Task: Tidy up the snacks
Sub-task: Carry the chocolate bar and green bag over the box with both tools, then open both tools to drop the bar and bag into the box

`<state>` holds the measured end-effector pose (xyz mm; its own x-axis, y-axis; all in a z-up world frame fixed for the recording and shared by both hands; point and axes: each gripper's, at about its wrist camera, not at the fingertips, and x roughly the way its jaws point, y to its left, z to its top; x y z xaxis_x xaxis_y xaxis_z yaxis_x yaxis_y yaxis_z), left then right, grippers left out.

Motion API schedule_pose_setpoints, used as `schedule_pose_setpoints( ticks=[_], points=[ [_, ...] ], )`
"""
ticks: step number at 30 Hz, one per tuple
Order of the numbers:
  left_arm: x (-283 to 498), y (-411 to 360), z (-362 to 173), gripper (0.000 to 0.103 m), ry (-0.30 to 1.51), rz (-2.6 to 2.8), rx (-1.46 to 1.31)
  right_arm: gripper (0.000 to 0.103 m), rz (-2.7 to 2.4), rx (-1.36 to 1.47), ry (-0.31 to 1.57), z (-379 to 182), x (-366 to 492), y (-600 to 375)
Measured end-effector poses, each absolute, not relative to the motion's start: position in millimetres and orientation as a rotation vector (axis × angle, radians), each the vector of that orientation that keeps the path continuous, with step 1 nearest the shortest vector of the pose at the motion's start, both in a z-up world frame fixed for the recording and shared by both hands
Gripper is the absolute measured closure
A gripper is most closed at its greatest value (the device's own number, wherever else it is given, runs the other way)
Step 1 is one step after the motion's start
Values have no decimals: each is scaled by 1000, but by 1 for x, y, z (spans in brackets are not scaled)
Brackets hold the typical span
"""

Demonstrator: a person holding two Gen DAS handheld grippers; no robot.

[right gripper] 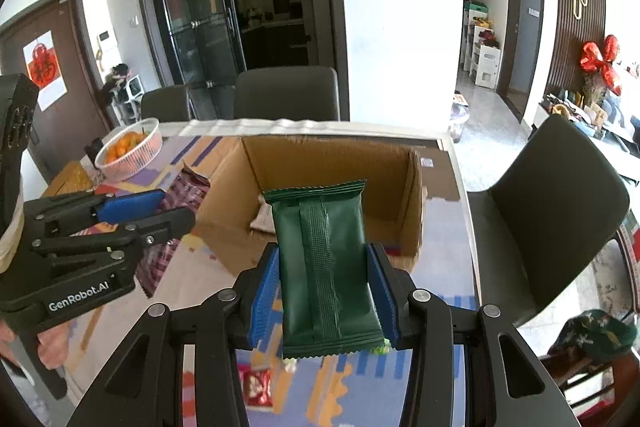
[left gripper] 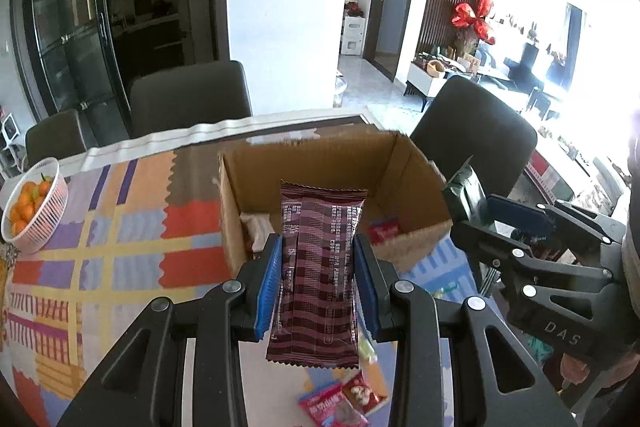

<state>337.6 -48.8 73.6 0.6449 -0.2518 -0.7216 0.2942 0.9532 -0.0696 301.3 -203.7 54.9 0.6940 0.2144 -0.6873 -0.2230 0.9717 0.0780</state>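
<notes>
My left claw (left gripper: 316,263) is clamped narrow on a maroon patterned snack pack (left gripper: 318,275), held lengthwise above the desk (left gripper: 120,227), its far end over the near wall of the open cardboard box (left gripper: 332,163). My right claw (right gripper: 323,283) pinches a dark green snack pack (right gripper: 326,267) the same way, also in front of the box. Each claw shows in the other's view, side by side and close.

The box already has a pale wrapper (left gripper: 258,225) and a red packet (left gripper: 384,231) on its floor. 2 red packets (left gripper: 344,403) lie loose on the patterned desk cloth beneath the claws. A white basket of oranges (left gripper: 34,205) sits at far left, well apart. 3 dark chairs (left gripper: 192,99) ring the far side and right of the desk.
</notes>
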Motion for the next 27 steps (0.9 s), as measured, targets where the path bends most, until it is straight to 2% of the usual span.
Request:
schedule_pose_setpoints(
  ticks=[18, 23, 24, 25, 27],
  points=[
    [411, -62, 65, 67, 845, -254, 89, 58, 231, 15, 802, 50, 374, -205],
    [416, -63, 61, 58, 850, -204, 110, 58, 213, 11, 812, 45, 383, -205],
    [415, -62, 62, 51, 841, -192, 117, 58, 216, 10, 805, 45, 384, -205],
    [412, -61, 64, 46, 831, -178, 121, 53, 214, 0, 794, 46, 383, -205],
    [406, -56, 66, 46, 816, -174, 119, 44, 172, -23, 782, 47, 382, -206]
  ],
)
